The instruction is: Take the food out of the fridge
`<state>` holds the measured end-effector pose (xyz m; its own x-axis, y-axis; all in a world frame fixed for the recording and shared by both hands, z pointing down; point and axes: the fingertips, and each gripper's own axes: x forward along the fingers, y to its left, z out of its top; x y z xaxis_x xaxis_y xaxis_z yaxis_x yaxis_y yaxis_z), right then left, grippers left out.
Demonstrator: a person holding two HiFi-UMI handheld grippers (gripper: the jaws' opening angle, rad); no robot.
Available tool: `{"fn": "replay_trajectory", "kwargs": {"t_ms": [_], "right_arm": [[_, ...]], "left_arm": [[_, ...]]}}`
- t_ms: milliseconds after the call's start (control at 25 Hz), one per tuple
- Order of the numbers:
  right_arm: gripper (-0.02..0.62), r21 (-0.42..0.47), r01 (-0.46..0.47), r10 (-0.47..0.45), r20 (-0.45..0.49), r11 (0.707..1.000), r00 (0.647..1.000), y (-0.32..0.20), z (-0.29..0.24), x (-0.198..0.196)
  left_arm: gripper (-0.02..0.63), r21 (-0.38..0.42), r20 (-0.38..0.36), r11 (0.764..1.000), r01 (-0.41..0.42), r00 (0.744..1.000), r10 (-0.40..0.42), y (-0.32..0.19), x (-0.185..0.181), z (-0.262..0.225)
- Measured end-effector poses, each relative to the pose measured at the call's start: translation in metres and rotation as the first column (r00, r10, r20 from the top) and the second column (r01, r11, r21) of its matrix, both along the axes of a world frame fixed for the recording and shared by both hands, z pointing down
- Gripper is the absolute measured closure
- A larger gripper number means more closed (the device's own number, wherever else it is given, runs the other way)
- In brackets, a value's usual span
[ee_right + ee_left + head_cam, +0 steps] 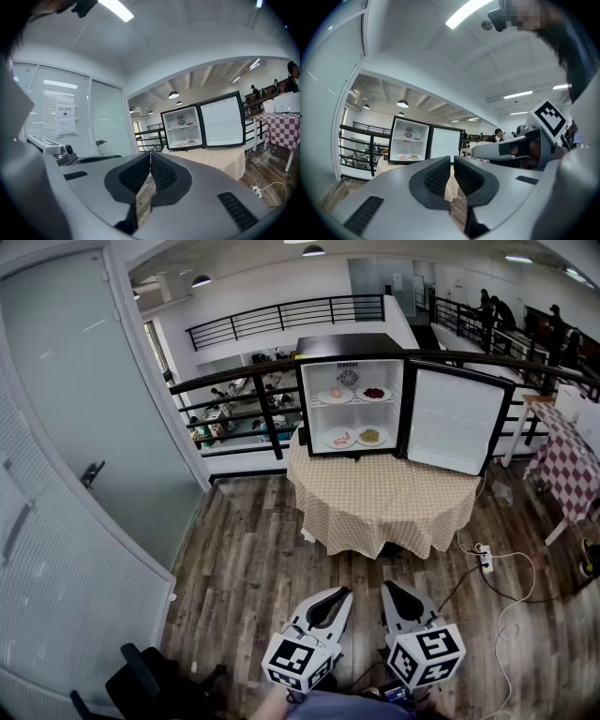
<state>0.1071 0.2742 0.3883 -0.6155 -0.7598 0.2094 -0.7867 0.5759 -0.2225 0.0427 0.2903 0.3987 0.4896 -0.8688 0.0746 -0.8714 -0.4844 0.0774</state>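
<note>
The fridge [347,345] stands on a round surface [384,498] draped in a beige checked cloth, straight off at 12 o'clock from the person holding the two claws. Its door [455,423] hangs wide open on the 3 o'clock side, white inside and bare.

The food is all inside, on four plates. On the upper shelf the pale dish [335,396] sits at 9 o'clock and the dark red dish [373,393] at 3 o'clock. On the fridge floor the pinkish dish [341,438] is at 9 o'clock, and the yellow-green dish [371,436] lies just beside it at 3 o'clock.

Both claws are held low and close to the person's body, over the wooden floor [253,577] and well apart from the surface and fridge. The left claw [345,592] points about level toward the fridge. Its jaws are drawn together with only a sliver of gap at the tips, and nothing sits between them. The right claw [386,585], just beside it at 3 o'clock, tips slightly downward and is clenched tight, its tips meeting, also on nothing.

A white power strip [486,559] lies on the floor at about 4 o'clock of the surface, its cord trailing. A red-checked table [572,460] stands farther out at 3 o'clock, and a frosted glass door [75,399] fills the 9 o'clock side. A black railing [234,381] runs behind the fridge.
</note>
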Motion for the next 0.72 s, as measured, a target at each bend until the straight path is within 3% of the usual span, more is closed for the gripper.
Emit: {"fn": "replay_trajectory", "kwargs": {"t_ms": [200, 400, 720], "right_arm": [[0.575, -0.012, -0.016, 0.016, 0.011, 1.000, 1.000, -0.014, 0.002, -0.012], [0.575, -0.050, -0.037, 0.041, 0.099, 0.998, 0.994, -0.034, 0.005, -0.022], [0.575, -0.053, -0.078, 0.081, 0.046, 0.996, 0.996, -0.076, 0.012, -0.047]], "left_arm": [[0.572, -0.009, -0.009, 1.000, -0.012, 1.000, 0.012, -0.013, -0.009, 0.002], [0.572, -0.019, -0.022, 1.000, -0.018, 1.000, 0.017, -0.030, -0.024, 0.006], [0.572, -0.014, -0.023, 0.999, -0.030, 0.999, 0.029, -0.071, -0.058, 0.005]]}}
